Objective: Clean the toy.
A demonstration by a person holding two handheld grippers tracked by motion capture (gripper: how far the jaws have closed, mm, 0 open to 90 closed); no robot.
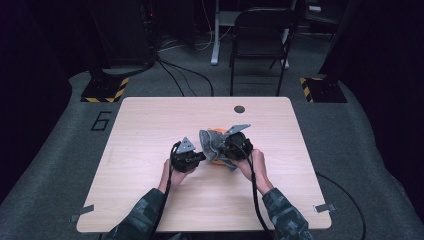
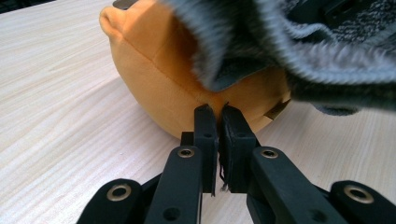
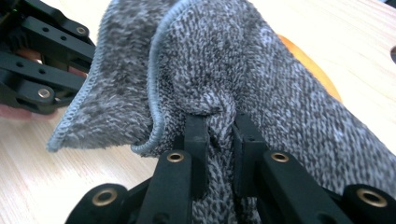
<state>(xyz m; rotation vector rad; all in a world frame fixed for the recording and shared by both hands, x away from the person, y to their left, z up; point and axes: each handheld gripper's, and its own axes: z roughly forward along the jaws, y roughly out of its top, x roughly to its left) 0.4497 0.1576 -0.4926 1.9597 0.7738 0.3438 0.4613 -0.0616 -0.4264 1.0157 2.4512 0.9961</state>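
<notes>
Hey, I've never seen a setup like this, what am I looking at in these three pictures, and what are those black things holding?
A person sits at a wooden table and holds a hand-operated grasping tool in each hand; no robot arm is involved. The high view looks down from above the person. The other two pictures come from small cameras riding on each tool, looking along its two black jaws.

On the table lies an orange soft item with a grey towel draped over it. The left tool is closed, its tips pinching the orange fabric at a seam. The right tool is closed on a bunched fold of the towel. What exactly the orange item is, I cannot tell.
</notes>
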